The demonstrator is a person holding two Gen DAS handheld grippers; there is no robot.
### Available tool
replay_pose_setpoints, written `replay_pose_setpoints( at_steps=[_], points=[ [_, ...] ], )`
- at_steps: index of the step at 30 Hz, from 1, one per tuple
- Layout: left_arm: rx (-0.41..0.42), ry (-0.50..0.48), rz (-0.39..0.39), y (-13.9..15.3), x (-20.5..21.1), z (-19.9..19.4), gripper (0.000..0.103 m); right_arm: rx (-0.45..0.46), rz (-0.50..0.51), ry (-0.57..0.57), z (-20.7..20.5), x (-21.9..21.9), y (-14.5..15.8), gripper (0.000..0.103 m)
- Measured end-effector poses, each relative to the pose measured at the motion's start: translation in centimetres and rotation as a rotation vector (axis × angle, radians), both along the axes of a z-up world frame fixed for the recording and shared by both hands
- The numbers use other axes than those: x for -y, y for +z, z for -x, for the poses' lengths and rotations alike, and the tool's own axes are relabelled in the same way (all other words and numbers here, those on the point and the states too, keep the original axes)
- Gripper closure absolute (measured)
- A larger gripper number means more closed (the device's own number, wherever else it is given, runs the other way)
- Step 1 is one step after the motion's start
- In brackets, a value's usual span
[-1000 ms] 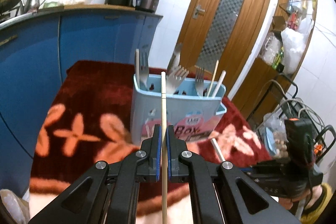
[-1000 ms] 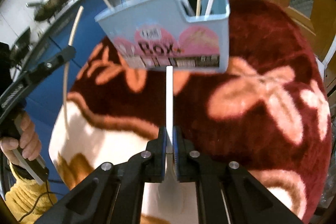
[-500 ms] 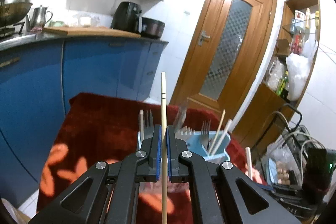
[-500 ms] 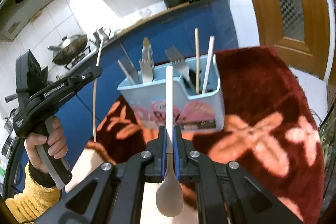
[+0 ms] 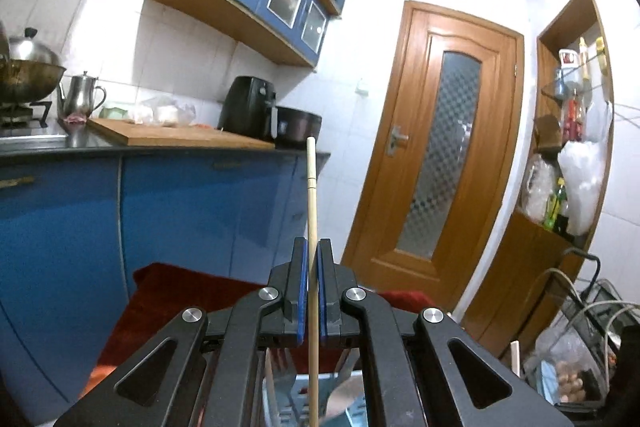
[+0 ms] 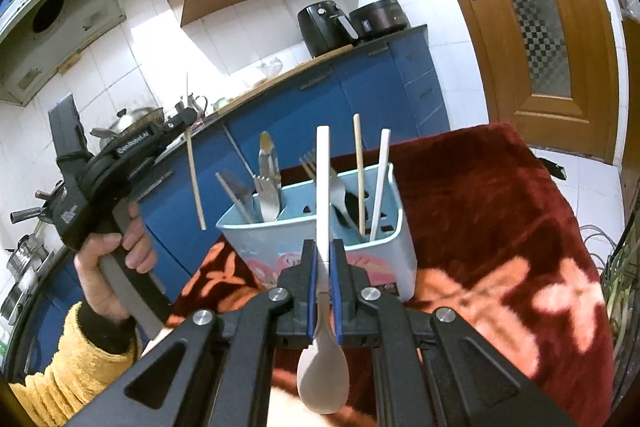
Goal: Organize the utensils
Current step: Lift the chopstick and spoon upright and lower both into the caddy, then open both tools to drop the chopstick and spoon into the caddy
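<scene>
Left gripper (image 5: 312, 255) jaws clamped on an upright wooden chopstick (image 5: 311, 195). Tip stands level with the blue cabinets (image 5: 160, 211). Red cloth (image 5: 168, 291) lies below; wooden door (image 5: 440, 155) to the right.

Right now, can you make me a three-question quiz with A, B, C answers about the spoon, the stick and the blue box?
1. Where is the blue box standing?
A. On the red flowered cloth
B. On the kitchen counter
C. On the floor

2. What colour is the spoon in the right gripper?
A. Black
B. White
C. Green

3. What is the left gripper doing with the wooden chopstick?
A. Lying open beside it
B. Pushing it into the box
C. Shut on it, holding it in the air

Answers:
1. A, the box sits on the cloth, in front of the blue cabinets.
2. B, handle and bowl are both white.
3. C, the blue pads pinch the stick, and the right wrist view shows it hanging clear of the box.
</scene>
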State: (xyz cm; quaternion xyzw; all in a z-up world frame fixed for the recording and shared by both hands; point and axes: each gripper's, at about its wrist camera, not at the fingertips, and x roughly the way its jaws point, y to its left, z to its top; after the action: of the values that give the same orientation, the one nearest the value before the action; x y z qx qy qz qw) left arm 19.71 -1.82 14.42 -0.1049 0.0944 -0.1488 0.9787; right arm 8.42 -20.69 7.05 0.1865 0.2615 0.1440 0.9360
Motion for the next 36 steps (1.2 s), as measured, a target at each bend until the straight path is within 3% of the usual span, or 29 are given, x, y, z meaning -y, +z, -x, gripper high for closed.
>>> replay_pose_setpoints(
  at_steps=[15,21,28,30,34,36],
  points=[
    [0.062,0.058,-0.036,-4.5,0.8,-0.5,0.099,0.182,0.097,-0.145,-4.1,0.7,2.8,0.095],
    [0.061,0.052,-0.046,-5.3,0.8,-0.5,0.099,0.218,0.093,-0.193,-7.4,0.6,2.1,0.095],
    [0.045,0.049,-0.064,-5.7,1.2,-0.2,0.099,0.232,0.161,-0.142,-8.3,-1.2,0.3,0.094],
    [0.036,0.045,-0.065,-5.7,1.3,-0.1,0.095,0.220,0.164,-0.118,-8.3,-1.5,-0.1,0.093],
    [0.028,0.049,-0.082,-5.1,1.4,0.4,0.076,0.225,0.160,-0.103,-7.4,-1.5,-0.1,0.079],
    [0.032,0.050,-0.086,-4.9,1.3,0.9,0.074,0.239,0.153,-0.102,-6.8,-1.5,0.4,0.079]
  ],
)
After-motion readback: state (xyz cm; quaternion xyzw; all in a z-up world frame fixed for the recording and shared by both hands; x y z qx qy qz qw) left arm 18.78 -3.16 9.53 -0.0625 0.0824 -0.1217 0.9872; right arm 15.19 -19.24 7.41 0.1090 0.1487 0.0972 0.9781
